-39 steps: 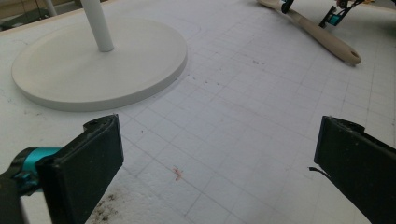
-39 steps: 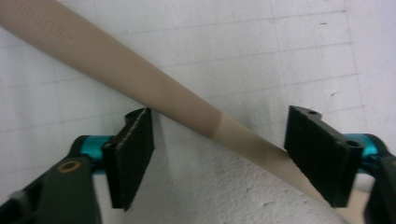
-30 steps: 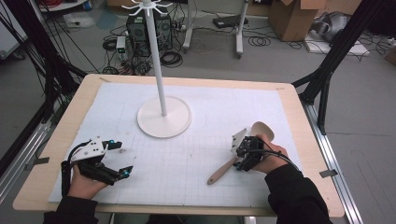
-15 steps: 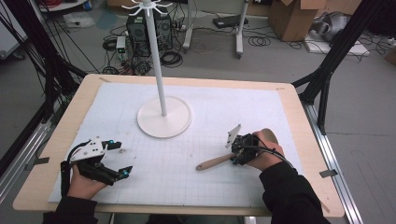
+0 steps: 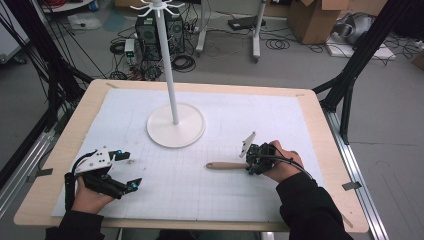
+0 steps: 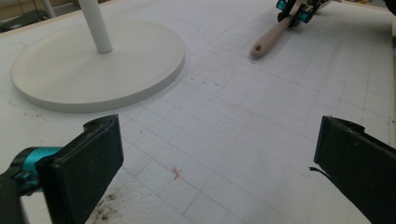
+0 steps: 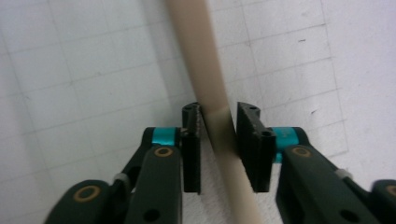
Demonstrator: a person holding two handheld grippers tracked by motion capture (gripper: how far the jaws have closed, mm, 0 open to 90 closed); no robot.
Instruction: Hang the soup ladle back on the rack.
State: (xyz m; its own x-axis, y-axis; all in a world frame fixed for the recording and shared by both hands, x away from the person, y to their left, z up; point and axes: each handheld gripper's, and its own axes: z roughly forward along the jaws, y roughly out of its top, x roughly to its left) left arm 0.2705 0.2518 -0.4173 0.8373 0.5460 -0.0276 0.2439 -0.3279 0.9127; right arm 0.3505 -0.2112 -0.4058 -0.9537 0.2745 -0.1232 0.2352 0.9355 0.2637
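Right gripper [image 7: 218, 128]: jaws closed onto the handle of a wooden spoon [image 5: 225, 165], gripping it partway along; the handle points left over the white gridded mat [image 5: 250, 120], at the right-front of the table [image 5: 60, 150]. Left gripper [image 5: 125, 170]: jaws wide apart, nothing between them, low over the mat at front left. White stand [image 5: 176, 125] has its round base on the mat toward the back, well apart from the spoon.
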